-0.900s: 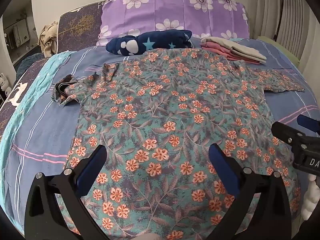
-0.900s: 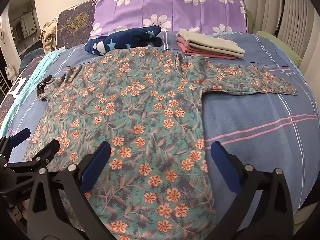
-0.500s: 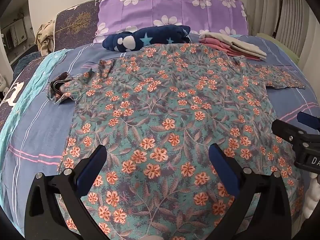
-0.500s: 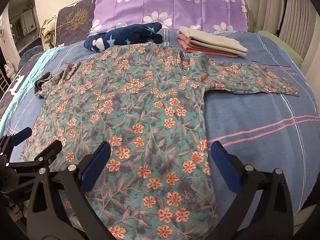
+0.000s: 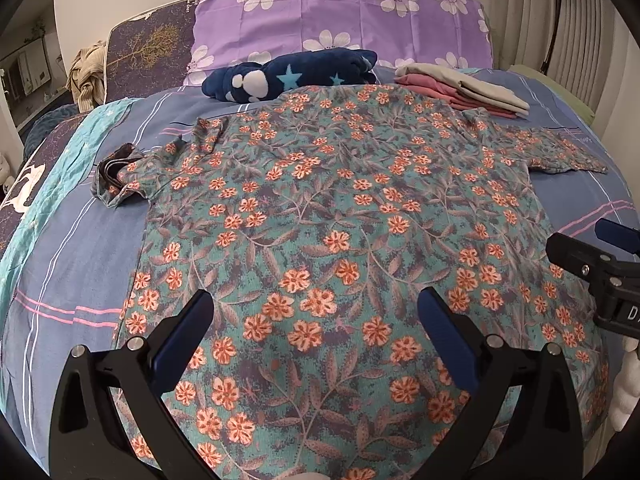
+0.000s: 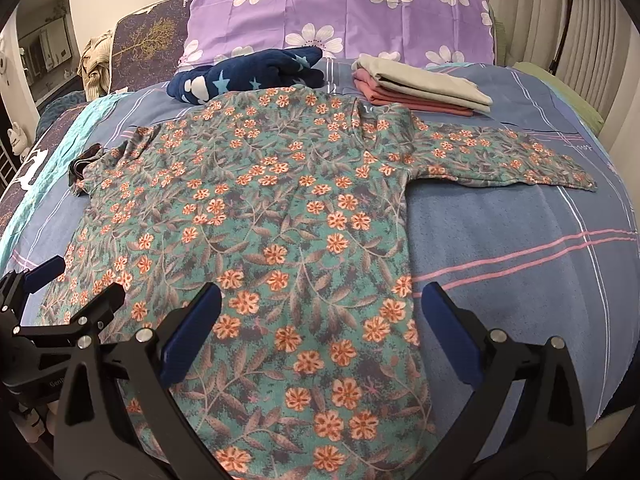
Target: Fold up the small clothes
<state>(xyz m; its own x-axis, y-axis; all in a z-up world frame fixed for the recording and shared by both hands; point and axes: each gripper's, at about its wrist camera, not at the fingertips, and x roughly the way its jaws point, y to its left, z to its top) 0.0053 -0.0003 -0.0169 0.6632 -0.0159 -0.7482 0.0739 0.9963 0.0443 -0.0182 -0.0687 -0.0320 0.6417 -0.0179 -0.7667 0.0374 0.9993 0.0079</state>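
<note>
— Lying flat on the bed (image 5: 72, 248) in its blue striped cover, is that teal short-sleeved shirt with orange flowers (image 5: 340, 216)?

— Yes, spread out face up, hem toward the near edge, collar toward the purple flowered pillow (image 5: 344, 16) at the head.

— And the tongs?

— Both hover above the hem, touching nothing. The left tongs (image 5: 316, 328) stand wide over the shirt's middle; the right tongs (image 6: 320, 320) stand wide over its right side edge.

— Anything beyond the collar?

— A navy star-patterned bundle (image 6: 248, 74) and a folded pink and beige stack (image 6: 416, 86).
</note>
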